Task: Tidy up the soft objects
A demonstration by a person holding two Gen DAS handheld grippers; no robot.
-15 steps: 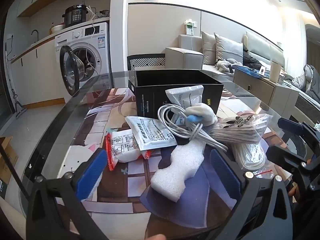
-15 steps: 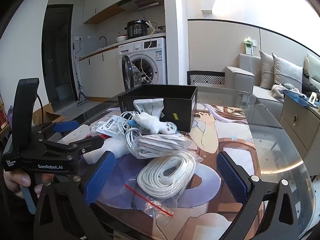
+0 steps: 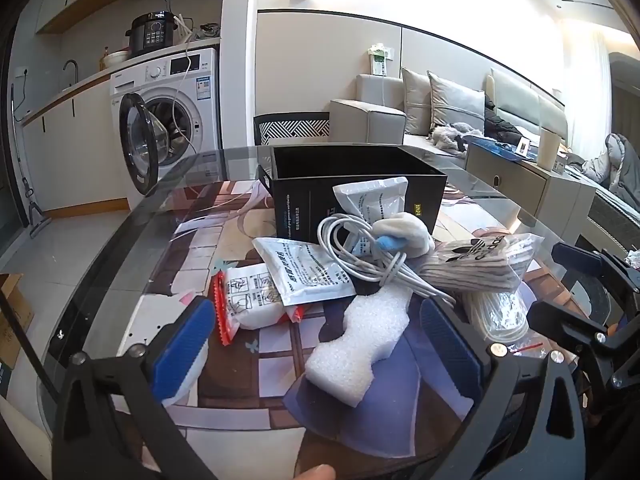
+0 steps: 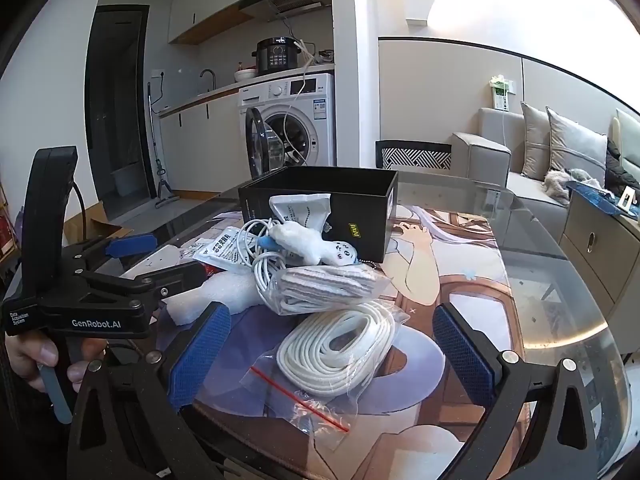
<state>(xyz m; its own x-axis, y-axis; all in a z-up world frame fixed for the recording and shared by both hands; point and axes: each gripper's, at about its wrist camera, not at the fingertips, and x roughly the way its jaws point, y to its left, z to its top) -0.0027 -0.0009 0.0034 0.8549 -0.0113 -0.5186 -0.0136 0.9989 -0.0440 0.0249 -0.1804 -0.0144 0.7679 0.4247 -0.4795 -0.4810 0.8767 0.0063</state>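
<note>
Nothing has moved since the earlier frame. Left gripper (image 3: 316, 344) and right gripper (image 4: 332, 348) both gape wide, empty, at frame bottom. Foam (image 3: 360, 340), cable (image 3: 360, 256) and bagged cord (image 4: 340, 348) lie mid-frame before the box (image 3: 352, 184).

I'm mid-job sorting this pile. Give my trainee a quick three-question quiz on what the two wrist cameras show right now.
1. True or false: the black box already has soft items inside.
2. Which item lies nearest between the right gripper jaws? A) bagged white cord coil B) white foam block C) plush toy
3. Fill in: both the right and the left gripper have jaws that are ____.

Key
1. False. What shows of its interior looks empty; a white pouch only leans on its front.
2. A
3. open, gripping nothing
</note>
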